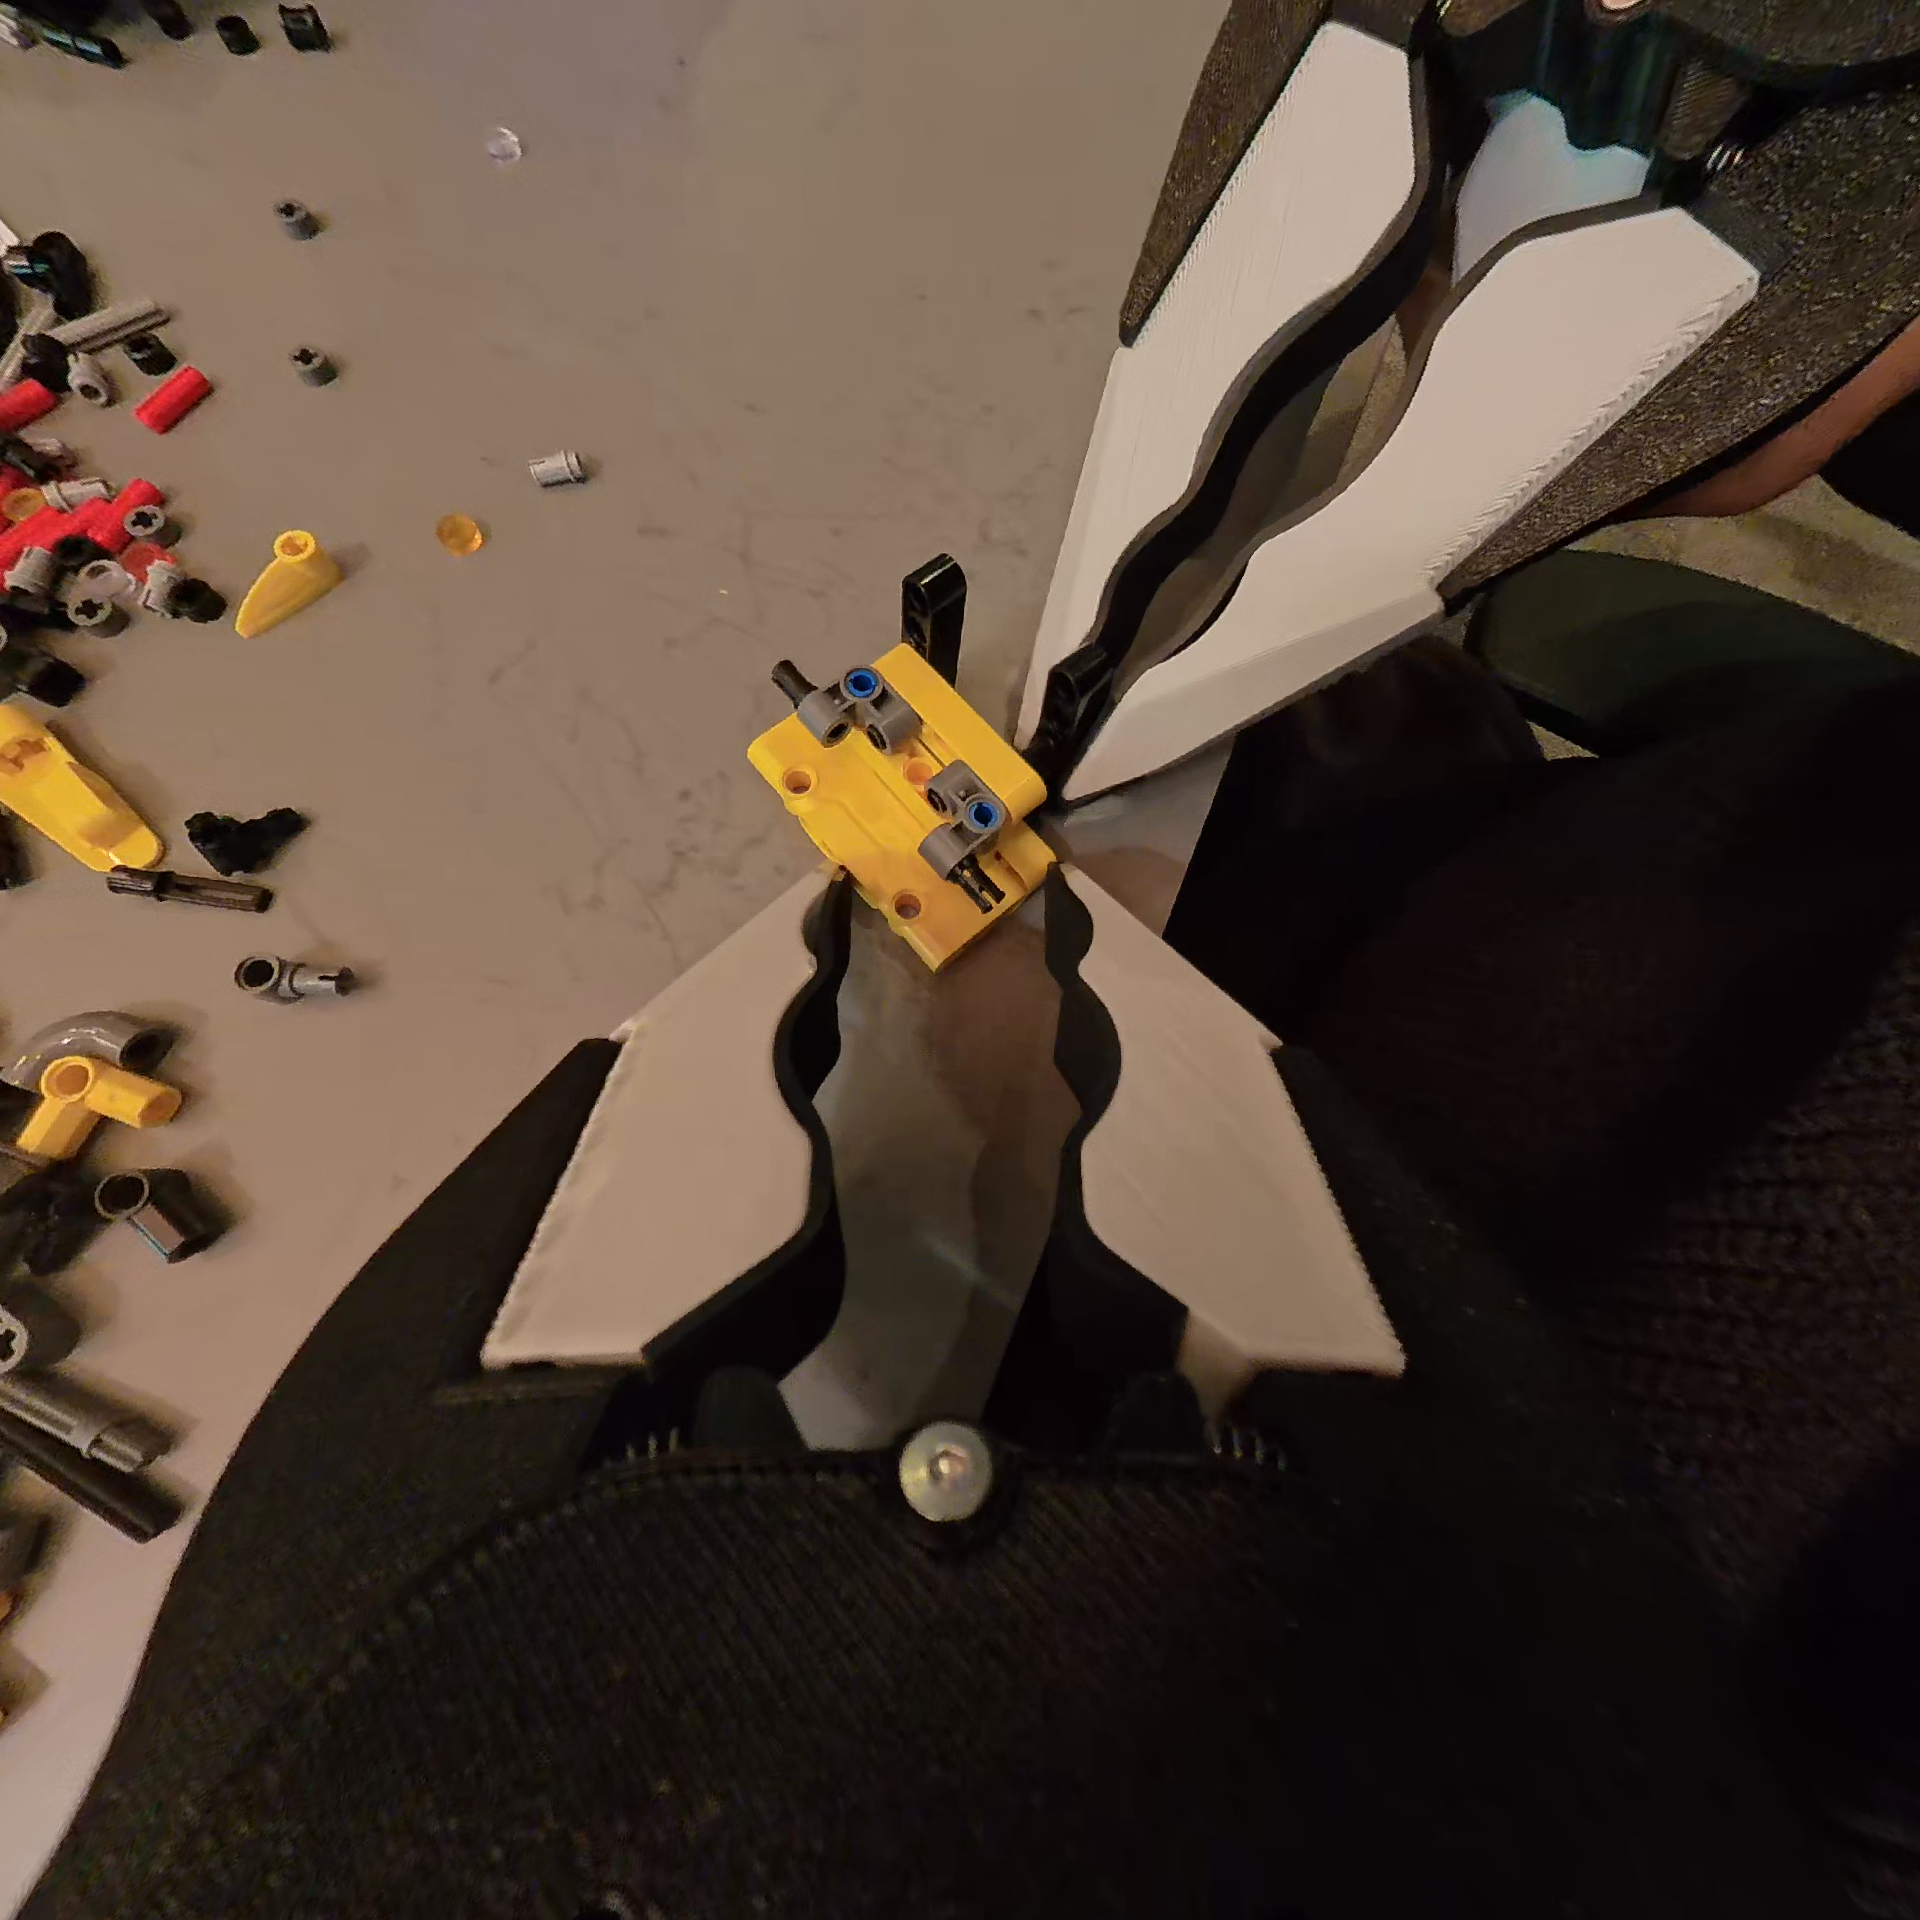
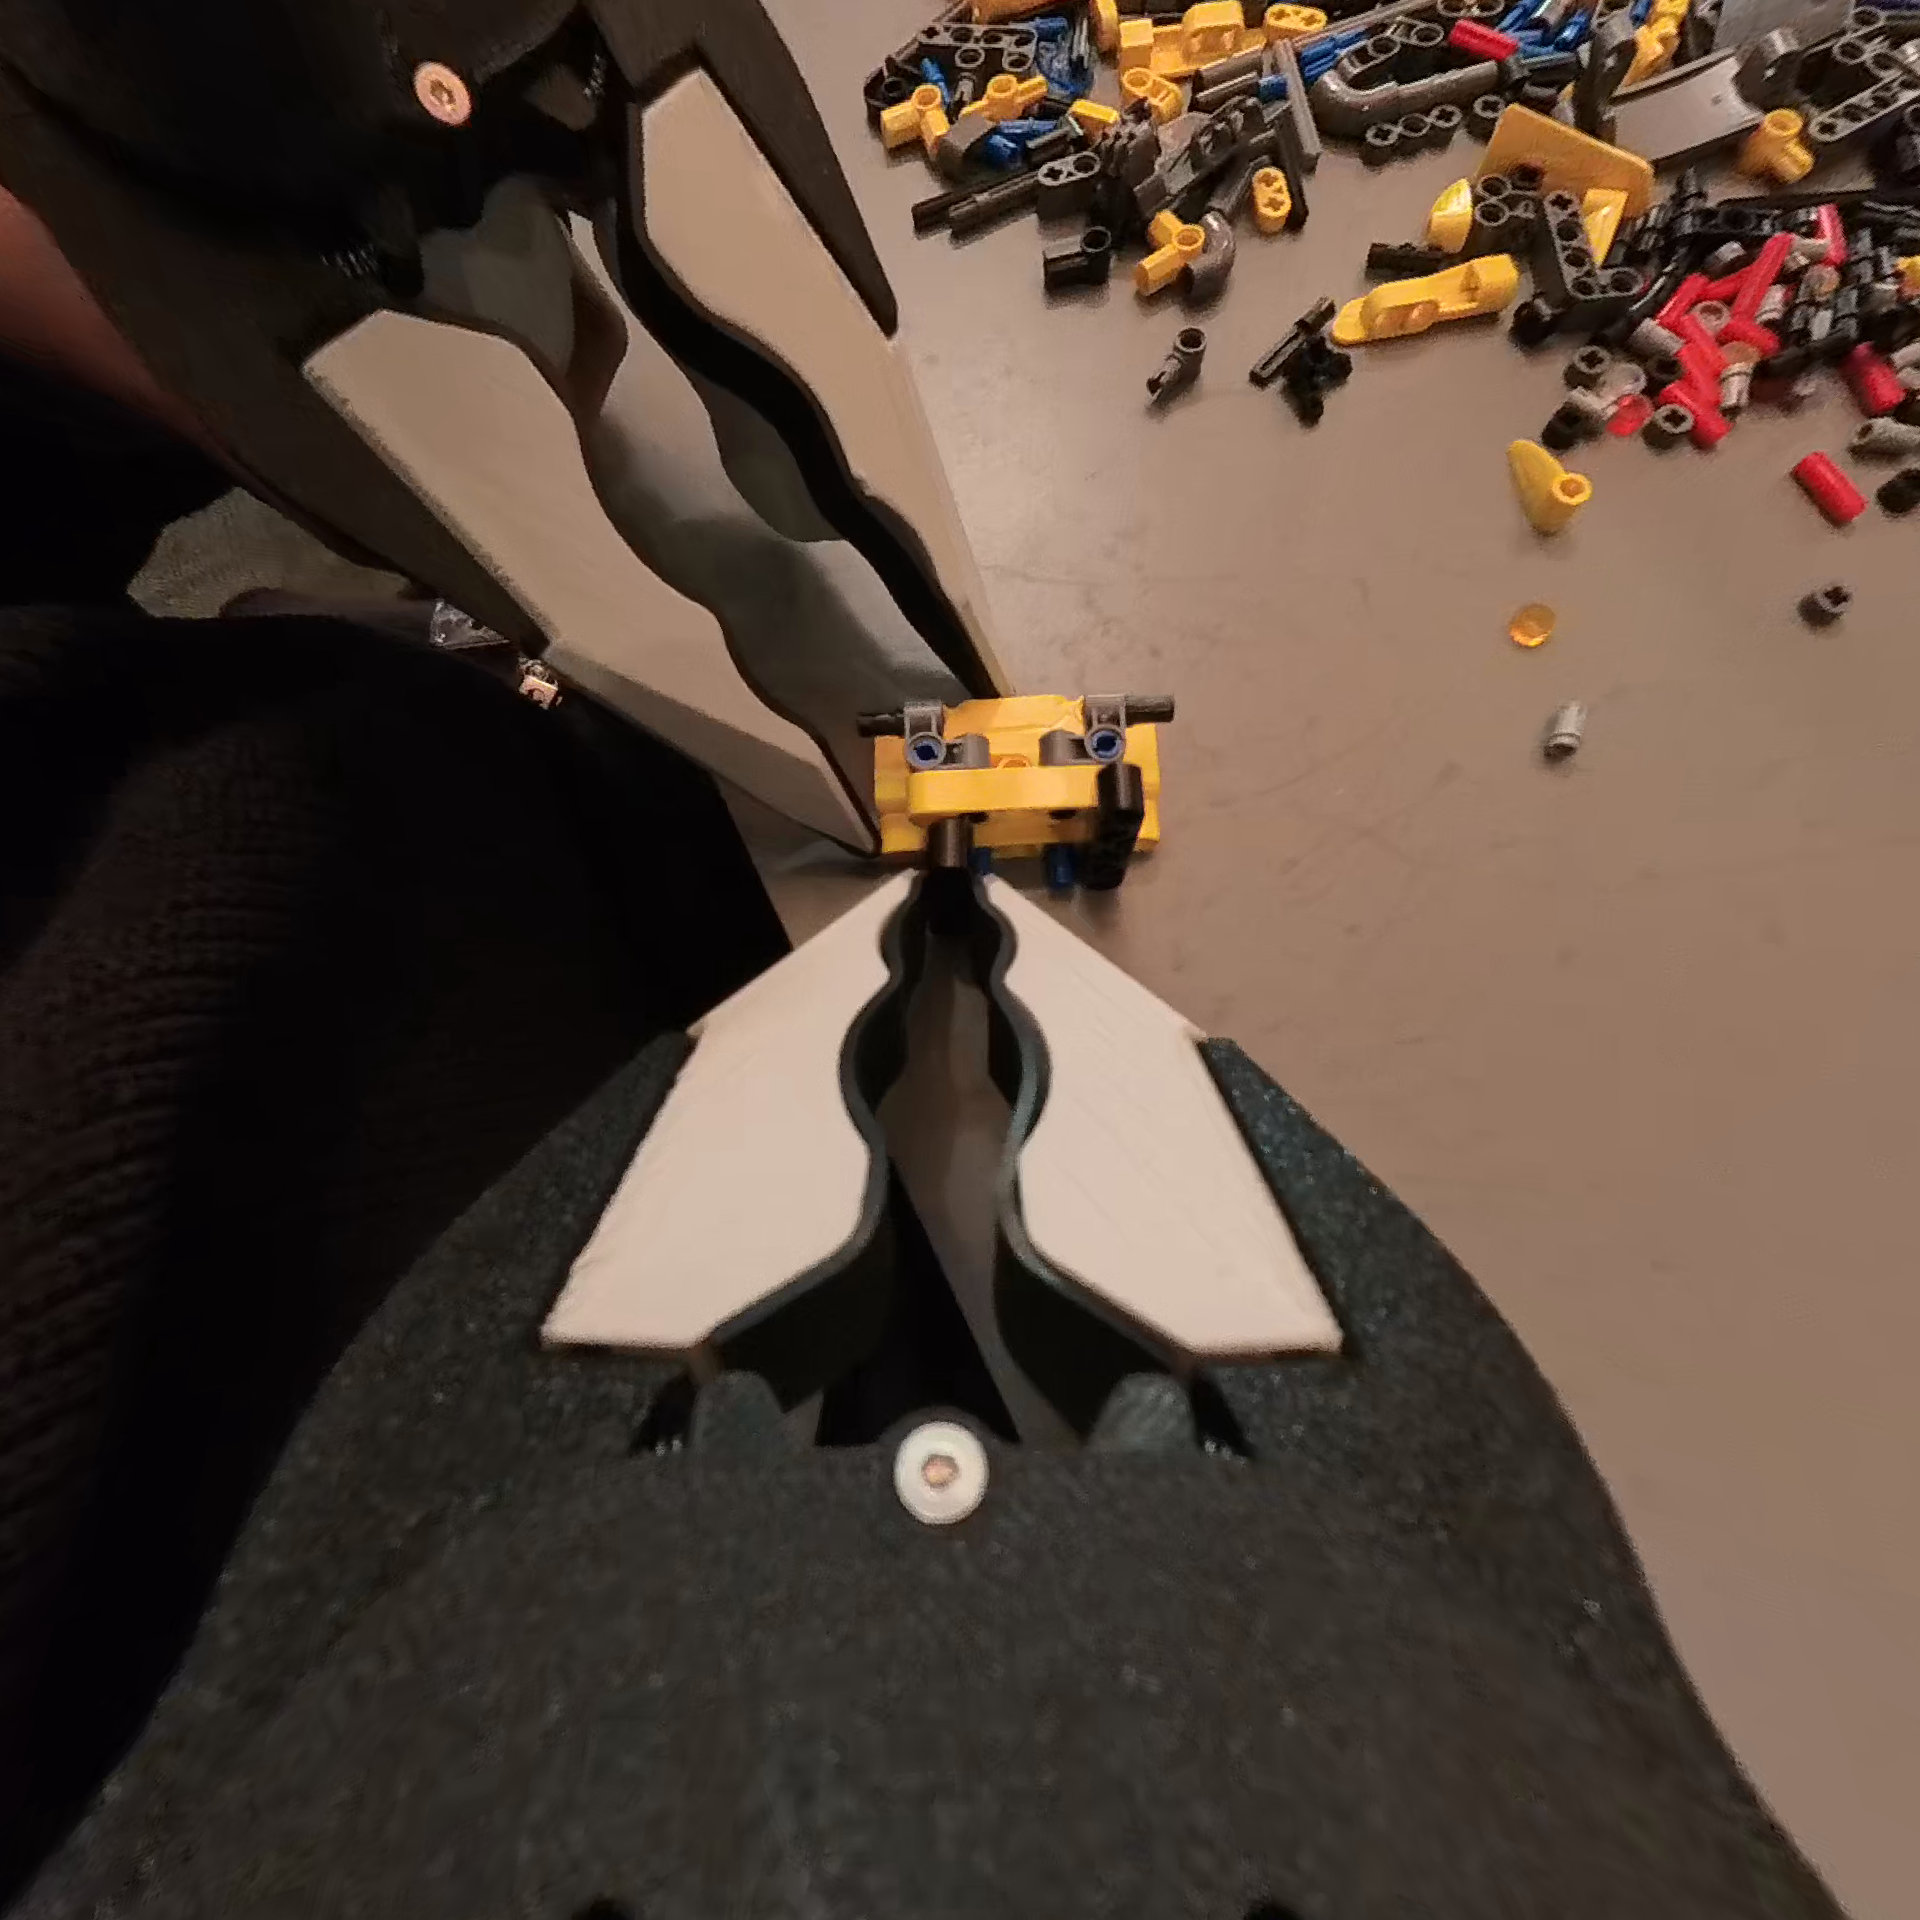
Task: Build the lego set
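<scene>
A small yellow brick assembly with two grey connectors, blue pins and black beams is held just over the grey table. My left gripper is shut on its yellow body from below in the left wrist view. My right gripper's fingers come in from the upper right and pinch a black beam at the assembly's edge. In the right wrist view my right gripper is shut on that black piece under the assembly. The left gripper's fingers reach it from the upper left.
A pile of loose red, yellow, black and grey pieces lies at the left, also in the right wrist view. Strays: a yellow cone, an orange stud, a grey connector. A person's dark clothing lies beyond the table edge. Only a small space, under 4 cm, lies between the two pairs of fingers. The orange stud sits 11 cm or so from the ends of my left fingers. The right camera catches it too, in the right wrist view.
</scene>
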